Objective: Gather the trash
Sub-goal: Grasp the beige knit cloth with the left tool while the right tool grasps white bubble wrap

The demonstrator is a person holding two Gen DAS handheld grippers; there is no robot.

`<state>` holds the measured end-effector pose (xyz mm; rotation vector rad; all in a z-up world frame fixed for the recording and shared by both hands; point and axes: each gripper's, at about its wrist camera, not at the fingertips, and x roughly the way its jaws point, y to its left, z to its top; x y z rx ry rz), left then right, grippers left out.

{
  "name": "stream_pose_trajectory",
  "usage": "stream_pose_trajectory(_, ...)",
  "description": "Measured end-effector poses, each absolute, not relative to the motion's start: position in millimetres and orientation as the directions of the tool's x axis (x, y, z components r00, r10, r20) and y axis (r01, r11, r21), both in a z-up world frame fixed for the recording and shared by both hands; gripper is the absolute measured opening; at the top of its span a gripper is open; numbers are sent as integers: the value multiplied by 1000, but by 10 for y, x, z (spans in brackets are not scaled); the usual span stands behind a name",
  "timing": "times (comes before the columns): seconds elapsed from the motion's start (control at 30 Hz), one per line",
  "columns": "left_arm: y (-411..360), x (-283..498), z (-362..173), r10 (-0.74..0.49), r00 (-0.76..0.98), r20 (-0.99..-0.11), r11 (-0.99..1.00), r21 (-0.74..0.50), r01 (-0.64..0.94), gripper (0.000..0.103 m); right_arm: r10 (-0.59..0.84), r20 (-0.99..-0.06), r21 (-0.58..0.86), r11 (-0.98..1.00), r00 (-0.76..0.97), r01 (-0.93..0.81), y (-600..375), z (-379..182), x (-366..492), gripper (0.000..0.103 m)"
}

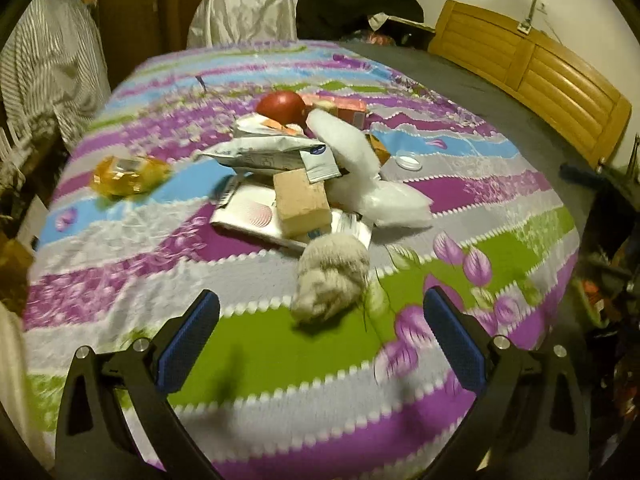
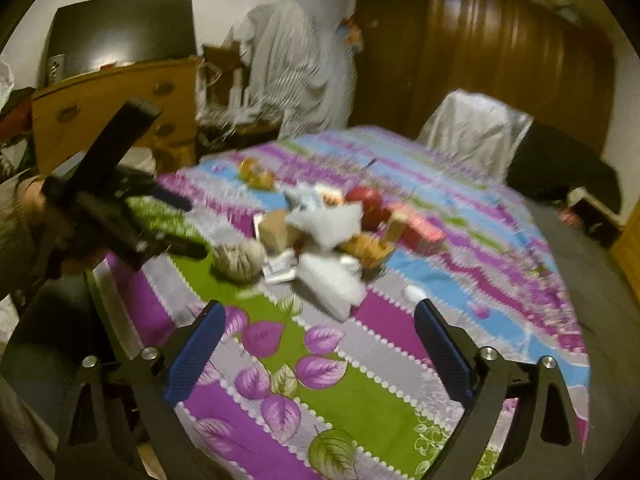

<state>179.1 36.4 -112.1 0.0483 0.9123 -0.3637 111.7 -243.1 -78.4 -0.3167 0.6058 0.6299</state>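
No brand or wording can be read anywhere: the print on the grey-white foil pouches and on the flat white box with a pink round emblem is blurred beyond reading. The trash sits as one loose heap near the middle of the striped floral bedspread, which runs in bands of purple, blue, grey and green. In the heap a red round fruit lies at the far side beside a pink carton; a tan cardboard block rests on the flat white box, and a crumpled clear plastic bag leans against its right. A ball of beige yarn lies at the near edge of the heap (closest to the left gripper). A crinkled yellow wrapper lies apart to the left, and a small clear round lid apart to the right. The left gripper hovers above the bedspread with its blue-padded fingers spread wide, holding nothing; the right gripper is likewise spread and empty, pointed at the same heap from another side.
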Motion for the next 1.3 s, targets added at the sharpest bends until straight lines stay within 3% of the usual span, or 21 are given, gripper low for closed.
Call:
stream_pose_trajectory(0.17, 180, 2051, -1332, -285, 519, -806, 934, -111, 340, 94, 474, -682, -66, 719, 558, -692, -2384, -1030, 1449, 80)
stream_pose_trajectory(0.27, 141, 2166, -1462, -287, 485, -826, 936, -133, 327, 77, 482, -717, -52, 683, 504, -728, -2304, -1133, 1693, 76)
stream_pose_trajectory(0.33, 164, 2209, -1521, -287, 471, -834, 940, -150, 307, 60, 489, -736, -44, 656, 468, -754, -2249, -1178, 1841, 73)
stream_pose_trajectory(0.43, 233, 2225, -1558, -320, 455, -831, 936, -204, 286, 48, 482, -768, -51, 609, 421, -791, -2109, -1239, 2087, 72)
stream_pose_trajectory(0.87, 270, 2285, -1603, -362, 418, -833, 917, -239, 318, 48, 391, -876, -71, 475, 282, -877, -1454, -1609, 2749, 72)
stream_pose_trajectory(0.9, 265, 2293, -1602, -361, 420, -833, 918, -238, 318, 48, 392, -875, -71, 477, 284, -876, -1441, -1620, 2744, 72)
stream_pose_trajectory(0.97, 263, 2298, -1602, -359, 423, -832, 919, -236, 316, 48, 399, -868, -67, 495, 295, -866, -1441, -1627, 2735, 57)
stream_pose_trajectory(1.0, 262, 2295, -1600, -357, 427, -831, 920, -235, 313, 48, 400, -863, -71, 511, 310, -857, -1448, -1624, 2721, 55)
stream_pose_trajectory(1.3, 285, 2036, -1483, -308, 538, -785, 947, -200, 250, 44, 481, -753, 0, 682, 448, -731, -1866, -1314, 2220, 50)
